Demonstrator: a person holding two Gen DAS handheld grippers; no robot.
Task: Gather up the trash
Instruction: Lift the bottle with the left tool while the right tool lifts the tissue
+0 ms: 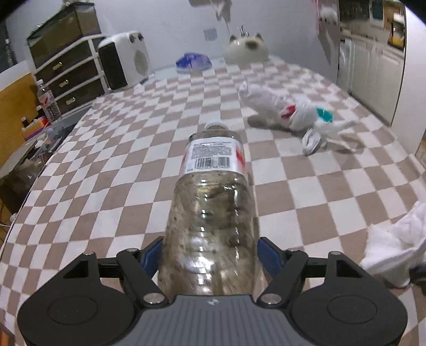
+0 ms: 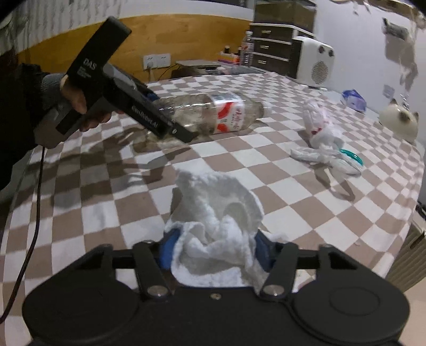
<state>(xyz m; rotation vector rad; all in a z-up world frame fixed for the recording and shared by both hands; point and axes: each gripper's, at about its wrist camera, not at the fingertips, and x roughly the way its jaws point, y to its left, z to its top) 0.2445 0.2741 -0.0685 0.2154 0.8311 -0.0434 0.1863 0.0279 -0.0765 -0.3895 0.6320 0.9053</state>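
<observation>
Wall stickers (image 1: 222, 10) blurred; drawer contents indiscernible.

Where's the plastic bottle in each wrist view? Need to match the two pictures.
Left wrist: plastic bottle fills the centre, base between the left hand-held gripper fingers, cap pointing away.
Right wrist: plastic bottle upper centre, lying sideways, held by the left hand-held gripper coming in from the left.
Shared landmark: white plastic bag on the checkered cloth, beyond the bottle's cap end.
</observation>
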